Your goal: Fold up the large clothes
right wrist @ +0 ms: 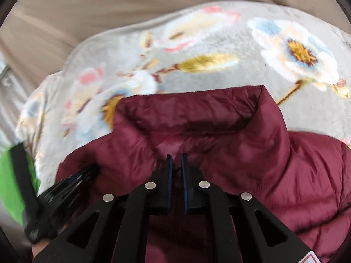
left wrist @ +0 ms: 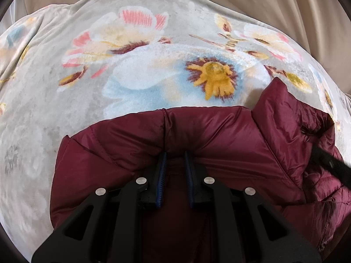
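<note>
Left gripper (left wrist: 175, 156) pinches narrowly, angled down; right gripper (right wrist: 176, 159) looks shut, though blurred.

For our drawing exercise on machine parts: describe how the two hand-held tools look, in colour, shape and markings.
Both the left tool and the right tool are black, with angular linkage arms, round silver pins and two narrow fingers lined with ribbed dark blue pads. The right wrist view shows a bright green part beside the left tool.

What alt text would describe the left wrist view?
The left gripper pinches the folded edge of a dark red padded jacket, which lies on a flowered blanket. The jacket's collar stands at right.
</note>
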{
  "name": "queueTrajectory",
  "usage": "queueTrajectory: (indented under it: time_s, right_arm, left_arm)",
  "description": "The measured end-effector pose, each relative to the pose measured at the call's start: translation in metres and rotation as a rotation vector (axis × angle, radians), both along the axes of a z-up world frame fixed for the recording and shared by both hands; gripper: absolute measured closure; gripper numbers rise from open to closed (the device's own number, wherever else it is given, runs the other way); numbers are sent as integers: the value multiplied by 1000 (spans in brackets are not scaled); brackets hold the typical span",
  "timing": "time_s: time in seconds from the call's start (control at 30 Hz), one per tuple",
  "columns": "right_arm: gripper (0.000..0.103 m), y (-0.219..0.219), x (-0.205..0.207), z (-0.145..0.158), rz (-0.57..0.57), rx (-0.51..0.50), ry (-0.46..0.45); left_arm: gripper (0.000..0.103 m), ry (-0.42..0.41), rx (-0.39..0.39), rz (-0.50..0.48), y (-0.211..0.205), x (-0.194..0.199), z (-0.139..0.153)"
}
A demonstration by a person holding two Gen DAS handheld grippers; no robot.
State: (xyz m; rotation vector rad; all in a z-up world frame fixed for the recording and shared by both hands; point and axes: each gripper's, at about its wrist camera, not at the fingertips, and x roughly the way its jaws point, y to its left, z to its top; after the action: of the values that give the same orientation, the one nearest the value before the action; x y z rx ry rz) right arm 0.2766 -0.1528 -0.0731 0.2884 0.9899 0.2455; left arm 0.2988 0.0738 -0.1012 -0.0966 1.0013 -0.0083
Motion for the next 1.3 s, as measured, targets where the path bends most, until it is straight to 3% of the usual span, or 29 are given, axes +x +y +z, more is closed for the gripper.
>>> queueTrajectory:
  time_s: [0.17, 0.3, 0.43, 0.53, 0.63, 0.7, 0.77, 0.83, 0.9, 0.97, 1.03, 1.1, 1.17, 1.23, 1.3]
  right_arm:
    - [99, 9, -30, -20, 77, -60, 52]
    - [96, -1, -40, -3, 40, -49, -5]
    - [94, -13, -15, 9, -15, -5, -27]
    - [94, -3, 11, -11, 21, -22, 48]
    - [98, 2, 5, -27, 35, -39, 89]
    - [98, -6, -11, -18, 19, -10, 64]
    - [98, -15, -17, -3, -6, 17, 16]
    - [98, -22, -9, 6, -7, -2, 2]
    - [98, -29, 8, 0, -6, -76, 30]
    - [100, -60, 20, -7, -76, -133, 47]
    - [103, -104, 20, -12, -180, -62, 60]
    - [103, -133, 9, -6, -298, -108, 47]
    - [97, -139, -4, 4, -302, -63, 22]
    - [96, -127, -17, 11, -230, -44, -3]
    - [96, -116, -21, 5, -163, -109, 8]
  left_arm:
    - [87, -5, 11, 0, -2, -1, 0]
    - [87, -5, 10, -3, -2, -1, 0]
    - [87, -4, 21, -3, -3, -1, 1]
    - [87, 17, 18, -2, -3, 1, 3]
    - [87, 44, -55, -12, -1, -3, 19]
    - [87, -6, -128, -73, -9, -12, 41]
    - [87, -23, -149, -176, -36, -13, 56]
    - [79, -3, -138, -242, -64, -8, 55]
    - [77, 47, -104, -268, -89, 5, 37]
    - [78, 76, -77, -209, -88, 21, 18]
    - [77, 71, -122, -156, -72, 31, 10]
    - [77, 62, -144, -103, -55, 39, 12]
    - [77, 23, -143, -55, -44, 40, 25]
    - [78, -11, -166, -18, -33, 36, 38]
    - [72, -33, -187, -18, -24, 26, 43]
